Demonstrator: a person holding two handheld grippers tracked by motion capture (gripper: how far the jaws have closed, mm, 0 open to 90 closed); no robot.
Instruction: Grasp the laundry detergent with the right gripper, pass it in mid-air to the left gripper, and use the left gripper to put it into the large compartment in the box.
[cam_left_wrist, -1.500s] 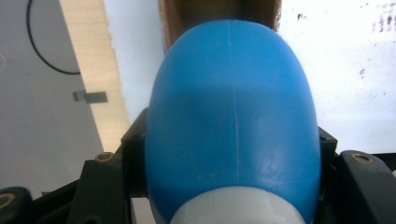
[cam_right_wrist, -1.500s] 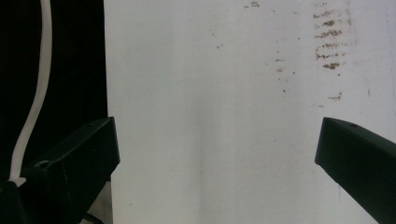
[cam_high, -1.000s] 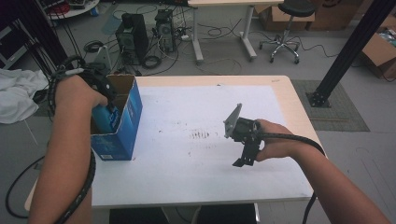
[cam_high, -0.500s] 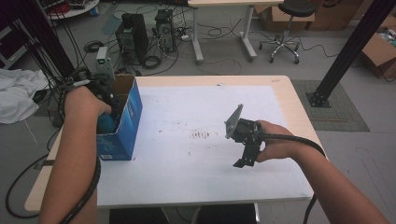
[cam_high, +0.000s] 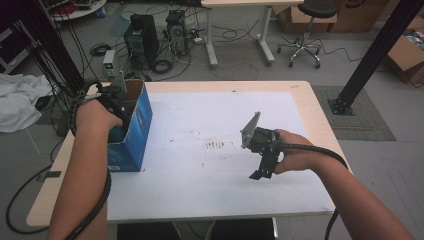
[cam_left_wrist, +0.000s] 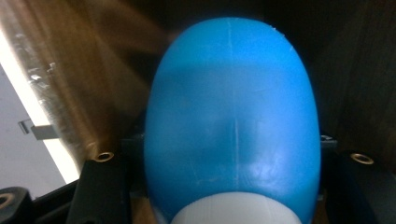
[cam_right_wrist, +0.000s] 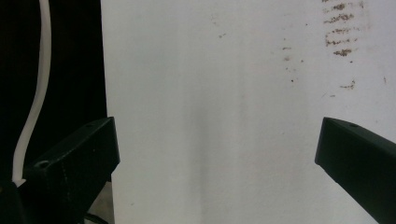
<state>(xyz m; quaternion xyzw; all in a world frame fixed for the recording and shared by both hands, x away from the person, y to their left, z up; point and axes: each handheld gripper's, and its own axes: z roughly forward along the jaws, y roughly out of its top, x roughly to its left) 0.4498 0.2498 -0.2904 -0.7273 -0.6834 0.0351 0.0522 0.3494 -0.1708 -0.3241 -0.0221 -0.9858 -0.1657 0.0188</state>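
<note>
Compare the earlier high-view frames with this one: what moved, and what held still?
The left hand and its claw moved away from the person, along the open top of the blue box, toward its far end. The left gripper view shows the claw around a blue egg-shaped object. The right claw stayed open, low over the white table; the box stayed put.

Left hand-held gripper (cam_high: 116, 102) tips hidden inside blue box (cam_high: 137, 131).

A grey floor (cam_high: 240, 60) spreads beyond the worktop (cam_high: 210, 130). On it stand two computer towers (cam_high: 157, 37) among loose cables, a white desk (cam_high: 240, 30), a wheeled stool (cam_high: 305, 30) and cardboard boxes (cam_high: 407, 57).
</note>
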